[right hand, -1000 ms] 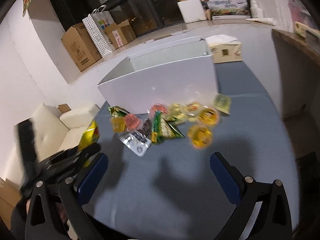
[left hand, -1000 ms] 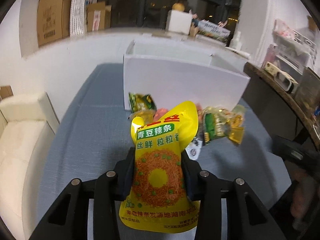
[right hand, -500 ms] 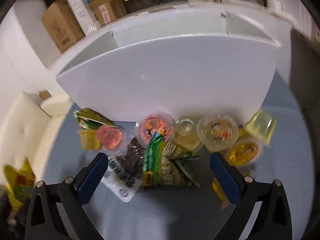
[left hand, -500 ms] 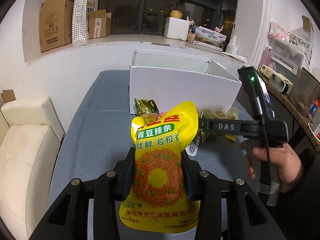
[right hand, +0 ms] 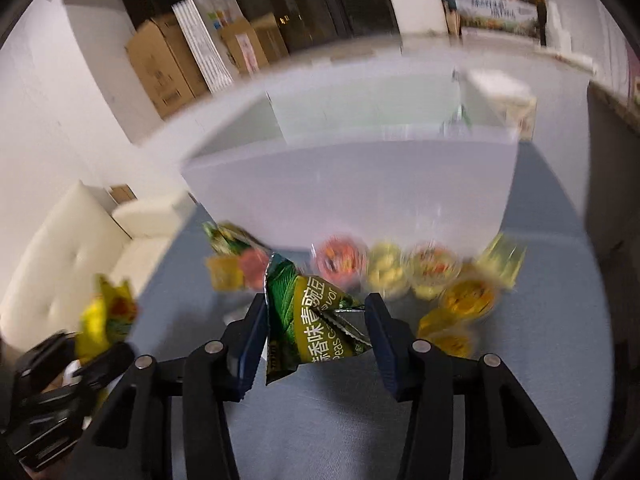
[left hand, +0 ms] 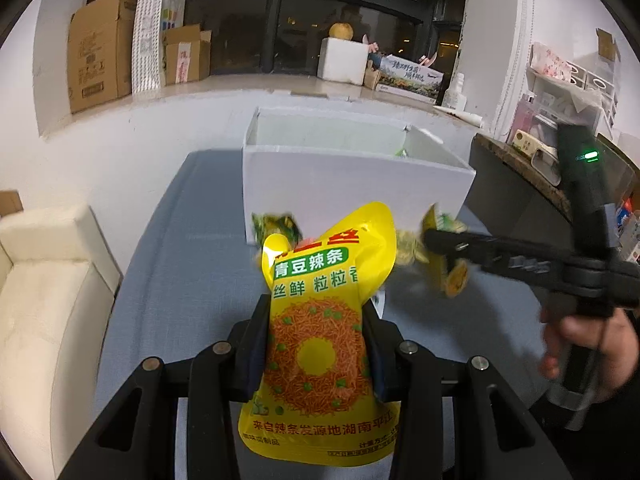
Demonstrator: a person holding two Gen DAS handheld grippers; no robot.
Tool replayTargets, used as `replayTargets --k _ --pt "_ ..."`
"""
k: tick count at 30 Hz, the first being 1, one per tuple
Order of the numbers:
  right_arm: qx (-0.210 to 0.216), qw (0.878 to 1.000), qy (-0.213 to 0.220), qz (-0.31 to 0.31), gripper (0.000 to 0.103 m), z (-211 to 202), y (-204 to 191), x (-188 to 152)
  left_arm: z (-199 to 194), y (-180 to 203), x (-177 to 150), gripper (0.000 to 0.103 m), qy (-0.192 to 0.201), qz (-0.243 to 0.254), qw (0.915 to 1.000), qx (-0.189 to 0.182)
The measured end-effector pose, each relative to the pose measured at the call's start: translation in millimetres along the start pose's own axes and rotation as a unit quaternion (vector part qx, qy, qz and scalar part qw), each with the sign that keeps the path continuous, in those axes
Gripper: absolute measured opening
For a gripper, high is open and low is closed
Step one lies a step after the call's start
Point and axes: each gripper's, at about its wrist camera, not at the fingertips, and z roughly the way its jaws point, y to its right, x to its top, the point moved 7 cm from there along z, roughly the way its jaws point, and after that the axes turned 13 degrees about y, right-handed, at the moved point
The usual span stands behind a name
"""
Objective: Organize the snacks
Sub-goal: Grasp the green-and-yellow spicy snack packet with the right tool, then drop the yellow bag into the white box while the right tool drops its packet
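My left gripper (left hand: 316,344) is shut on a tall yellow snack bag (left hand: 320,332) and holds it upright above the grey table. My right gripper (right hand: 316,320) is shut on a green pea snack packet (right hand: 316,320), lifted just in front of the snack pile; it also shows in the left wrist view (left hand: 444,244). A white open box (left hand: 352,184) stands behind the pile, also in the right wrist view (right hand: 360,184). Several jelly cups (right hand: 432,268) and small packets (right hand: 224,240) lie at the box's front wall. The right wrist view is blurred.
The grey table (left hand: 192,280) stretches left of the pile. A cream sofa (left hand: 44,300) sits beyond its left edge. A dark side counter (left hand: 516,192) with clutter stands at the right. Cardboard boxes (left hand: 100,52) line the window ledge behind.
My right gripper moved in over the pile, closed on the green pea packet and lifted it. My left gripper kept the yellow bag and drew slightly nearer the box.
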Motion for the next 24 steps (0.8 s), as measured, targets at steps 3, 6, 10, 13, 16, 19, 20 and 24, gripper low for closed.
replayTargets --k 3,6,10,13,16,19,20,24 --pt "0.002 0.999 0.037 -0.007 0.053 -20 -2 33 6 6 29 0.045 0.017 0.007 0.9998 -0.006" --pt "-0.008 0.998 0.065 -0.016 0.053 -29 4 68 20 12 64 0.045 0.038 0.012 0.9992 -0.010" --pt "-0.017 0.997 0.078 -0.022 0.053 -9 9 101 53 21 109 0.045 0.046 0.013 0.9985 -0.026" --pt "-0.027 0.997 0.071 -0.021 0.053 15 26 124 87 24 138 0.045 0.045 0.013 0.9985 -0.029" --pt "-0.037 0.997 0.062 -0.020 0.053 38 38 135 125 27 159 0.045 0.034 0.028 0.9988 -0.021" --pt "-0.044 0.998 0.052 -0.009 0.057 57 53 141 159 26 164 0.049 0.010 0.022 0.9995 -0.019" --pt "-0.037 0.998 0.049 -0.001 0.060 62 56 141 170 26 162 0.061 -0.004 0.022 0.9996 -0.019" --pt "-0.051 0.997 0.053 0.003 0.103 66 69 141 193 22 148 0.103 -0.024 0.048 0.9985 0.014"
